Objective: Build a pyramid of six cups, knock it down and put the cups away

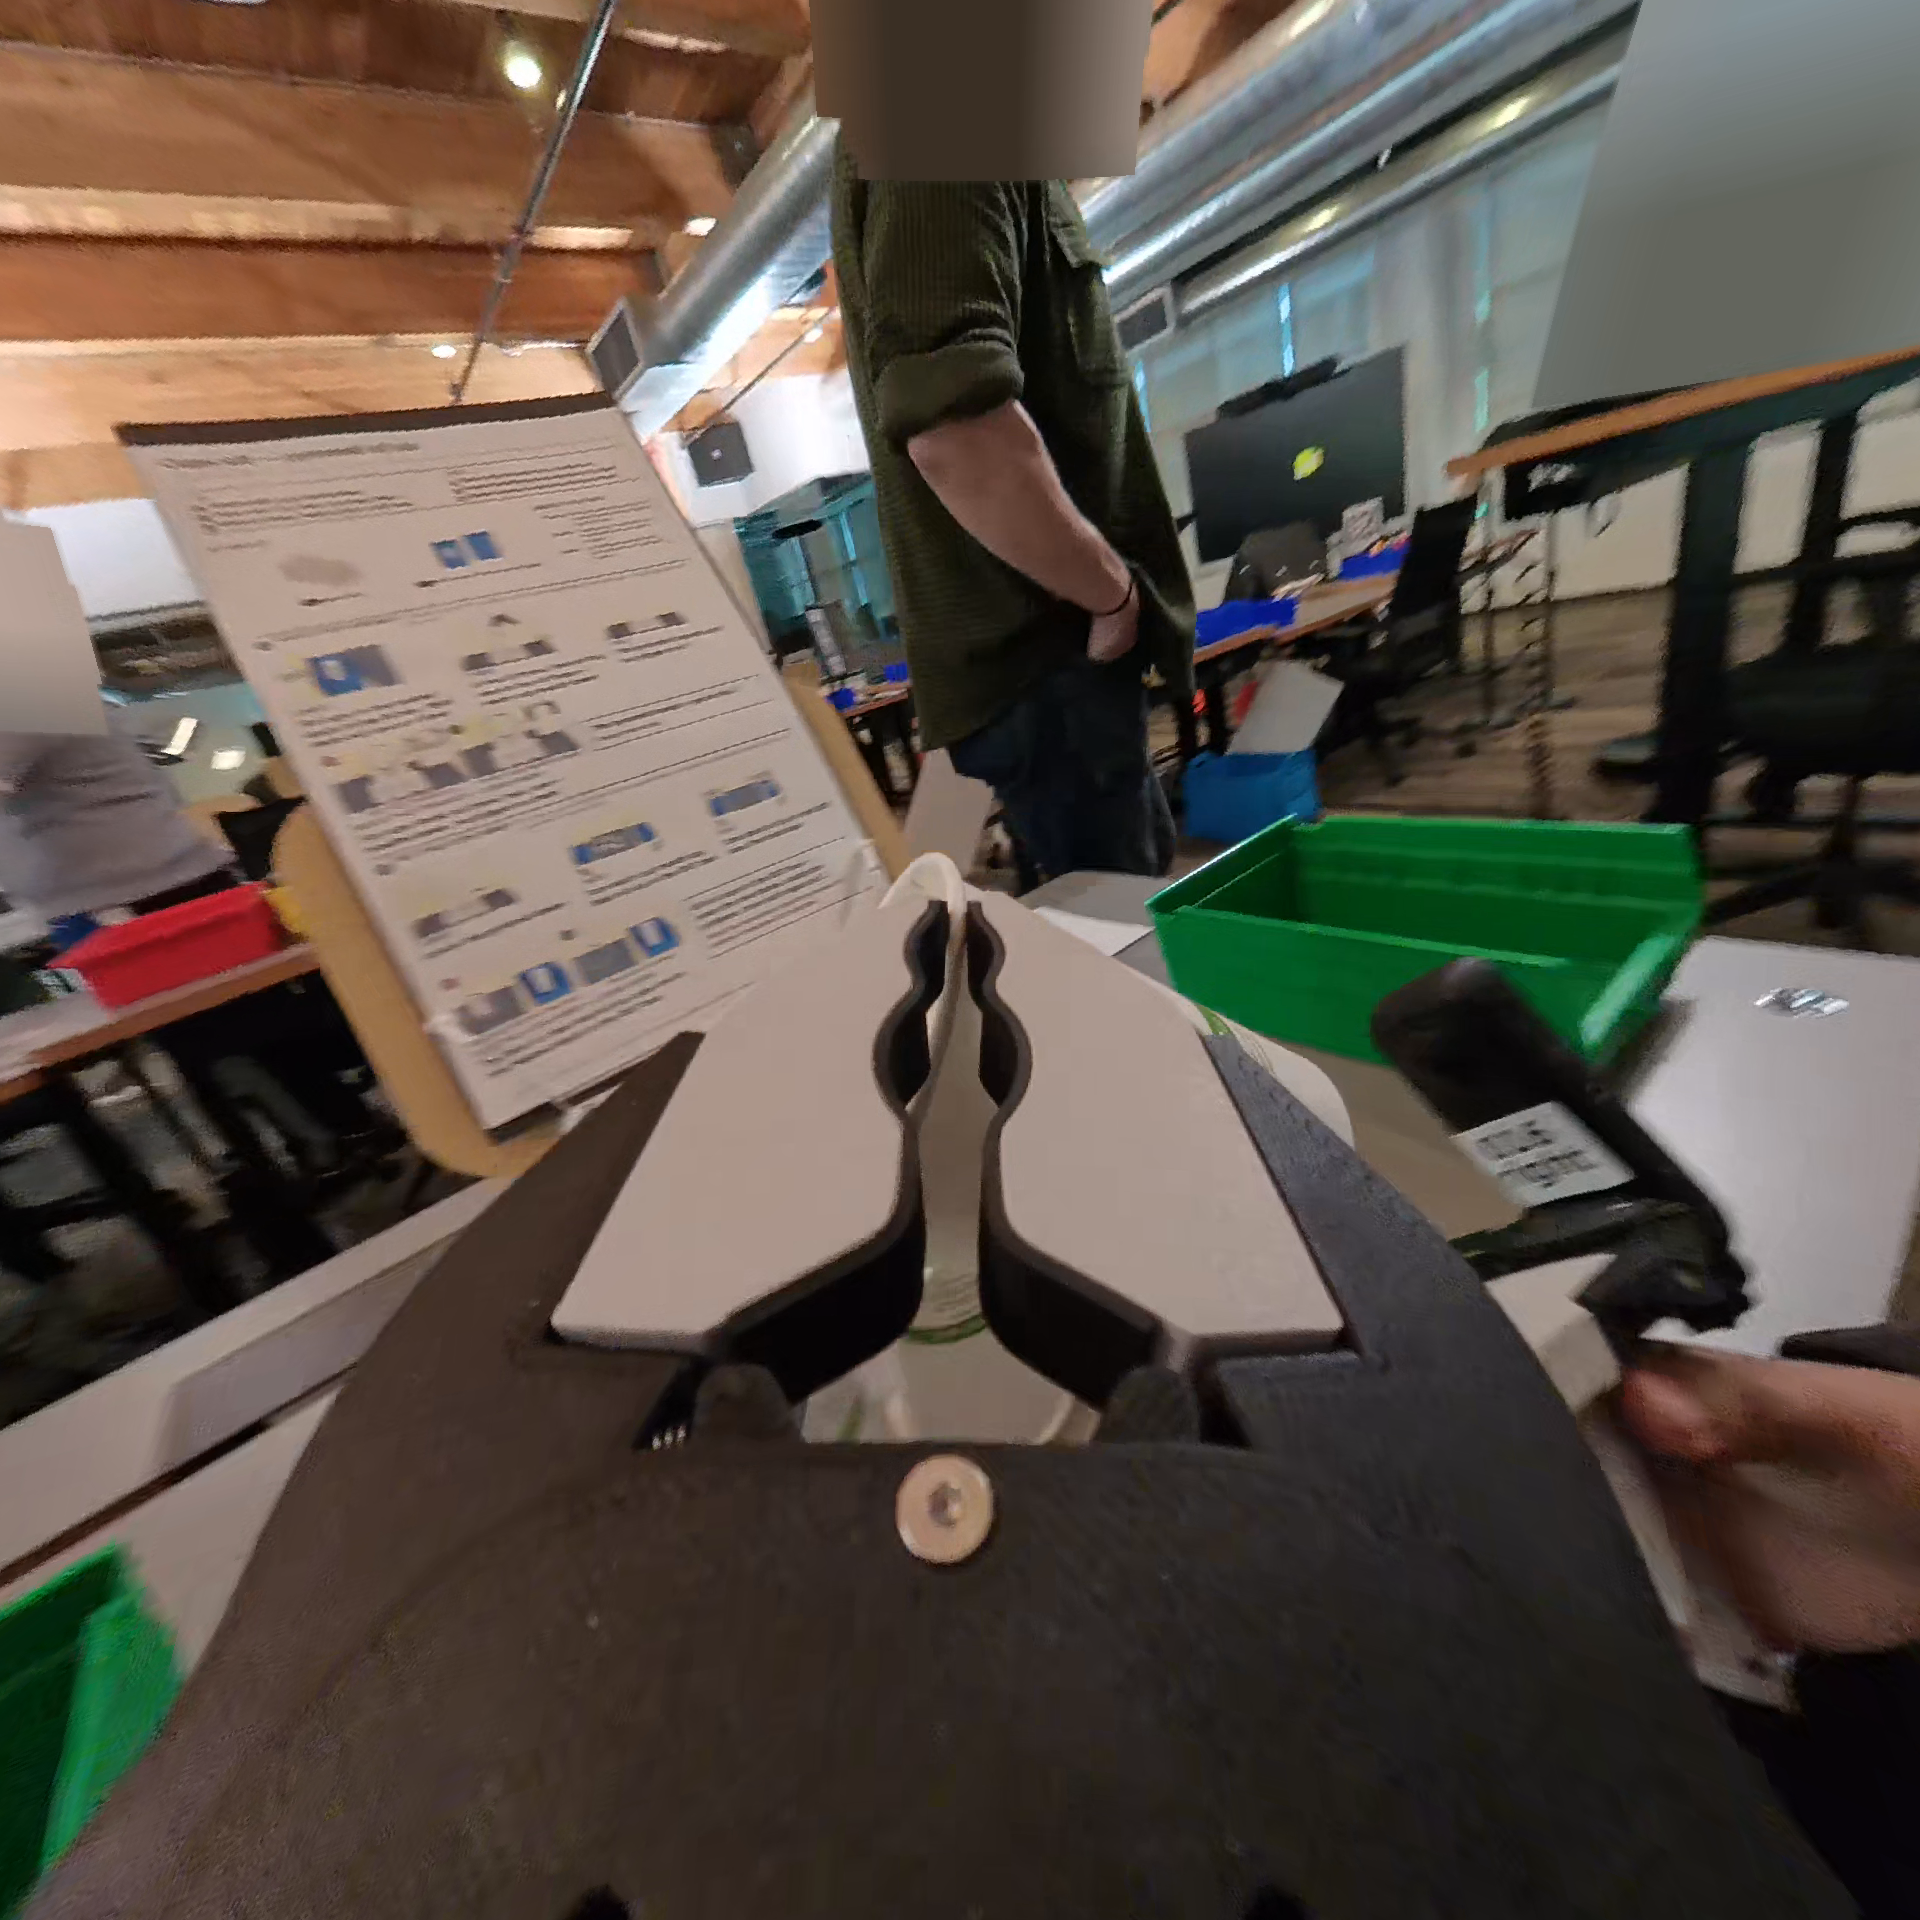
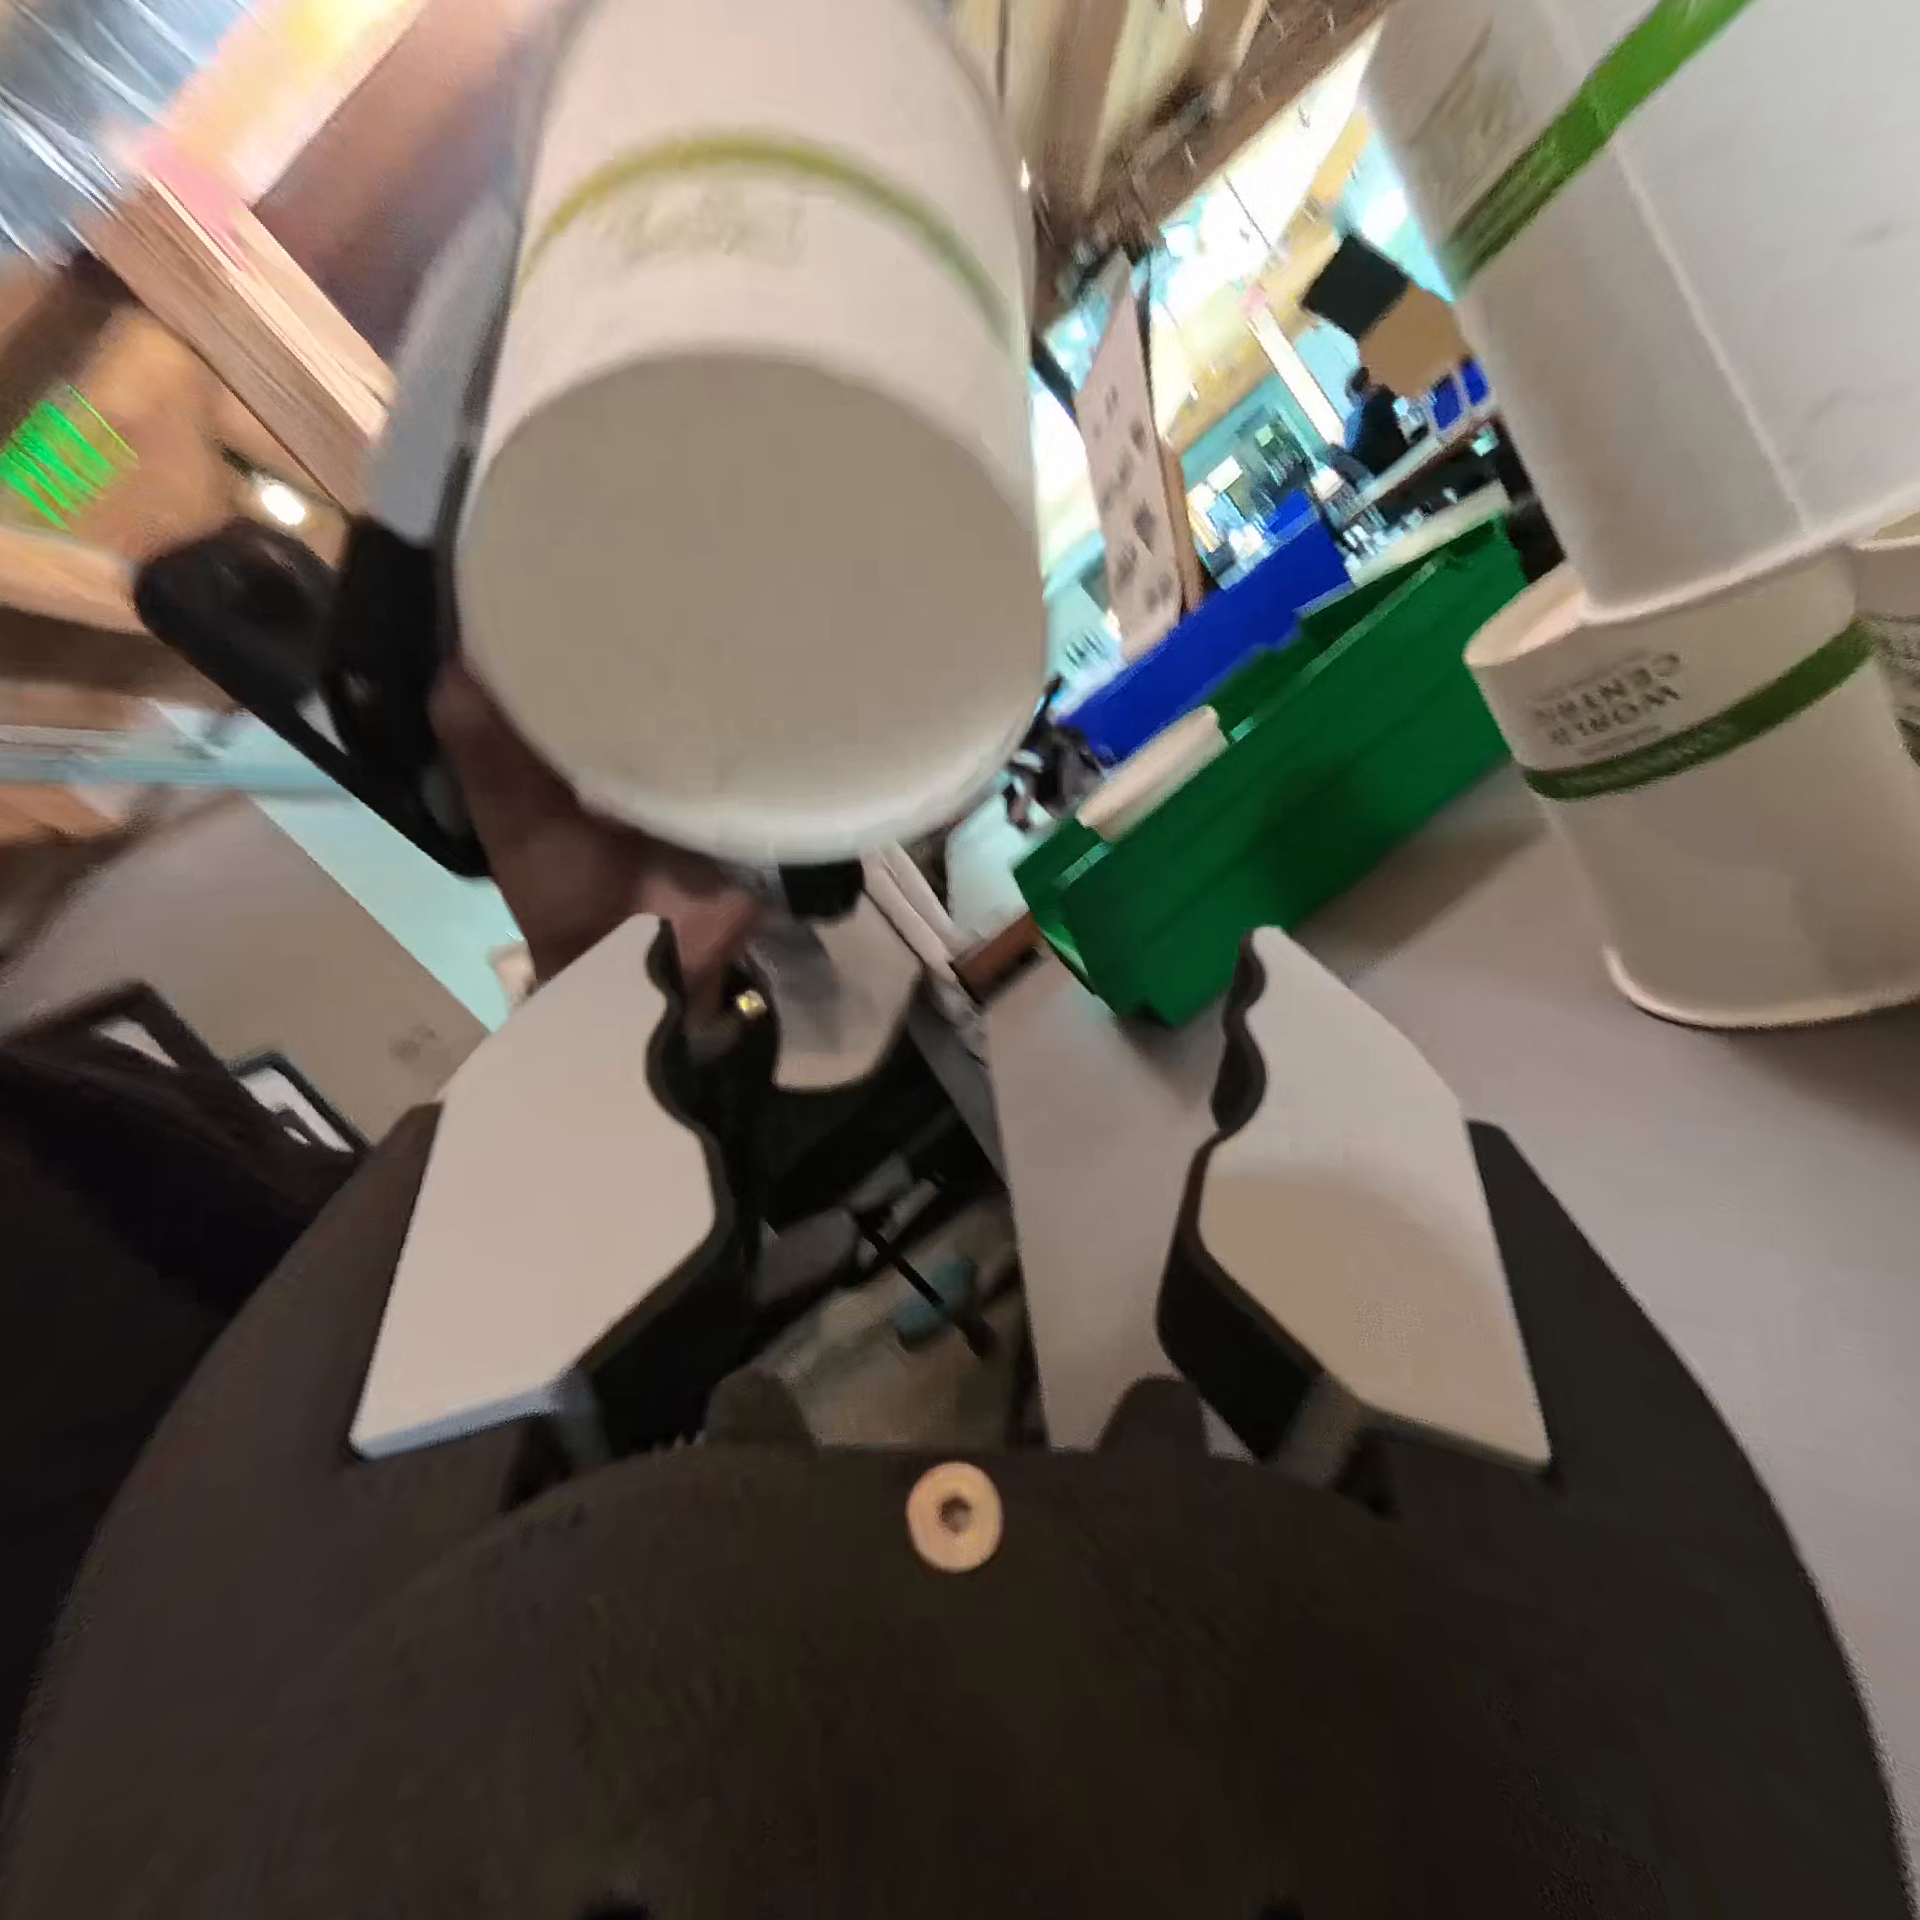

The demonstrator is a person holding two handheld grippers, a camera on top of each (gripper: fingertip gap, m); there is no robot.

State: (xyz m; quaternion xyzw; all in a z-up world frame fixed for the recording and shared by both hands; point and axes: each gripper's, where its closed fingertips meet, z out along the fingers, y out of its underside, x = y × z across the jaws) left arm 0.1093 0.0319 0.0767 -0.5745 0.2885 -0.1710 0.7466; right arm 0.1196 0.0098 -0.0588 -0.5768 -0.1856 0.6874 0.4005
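Left claw (image 1: 956, 914) up close, fingers pinched tight on the wall of a white paper cup (image 1: 951, 1060), one finger inside the rim and one outside. Seen from the right claw (image 2: 956, 997), that cup (image 2: 748, 499) hangs above and left of its fingers, bottom facing the lens, blurred. Right claw is spread wide with nothing between its fingers, low over the grey table (image 2: 1662, 1195). Ahead sits a green bin (image 2: 1278, 821); to the upper right, a stack of upturned cups (image 2: 1714, 810). Beyond the left claw's tips stand a sheet on a board (image 1: 499, 748) and a person (image 1: 1018, 499).
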